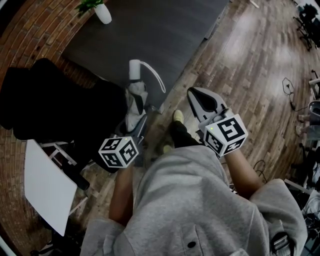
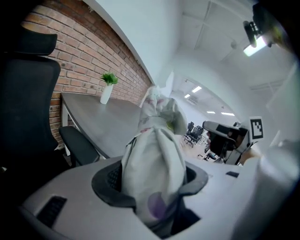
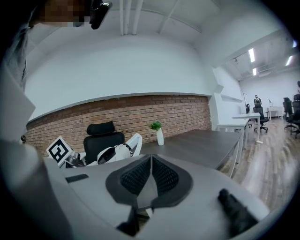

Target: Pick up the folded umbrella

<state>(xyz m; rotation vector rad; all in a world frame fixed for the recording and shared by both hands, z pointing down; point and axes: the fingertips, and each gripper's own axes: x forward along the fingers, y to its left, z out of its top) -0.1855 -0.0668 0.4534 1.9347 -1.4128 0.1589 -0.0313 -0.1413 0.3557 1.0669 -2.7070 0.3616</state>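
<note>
- One folded umbrella (image 1: 136, 102) is held in the air in the left gripper (image 1: 135, 122), just off the near corner of the desk (image 1: 150, 35) and beside a black chair (image 1: 50, 100).
- Its cloth is pale grey-white and bunched in loose folds. It carries a faint print and one purple spot close to the jaws.
- One white handle (image 1: 135, 70) caps the end that points away from the person (image 1: 190, 200), and one white strap (image 1: 159, 80) loops off it.
- Two grippers are in play, each carrying a marker cube.
- The left gripper's jaws are clamped on the cloth from both sides, and the bundle fills the gap between them.
- The right gripper (image 1: 196, 97) hangs to the umbrella's right, apart from it. Its jaws are pressed together with nothing between them.
- From the right gripper view, the umbrella (image 3: 110, 152) shows at left, in front of the chair's backrest.
- The one dark grey desk bears a single green plant (image 1: 90, 4) in a white vase (image 1: 103, 14) at its far end, by the brick wall (image 2: 84, 51).
- Wood floor (image 1: 250, 60) runs under the scene.
- The person wears a grey hoodie, and one shoe (image 1: 178, 116) shows below the right gripper.
- Further desks and chairs stand deep in the room, too small to count.
</note>
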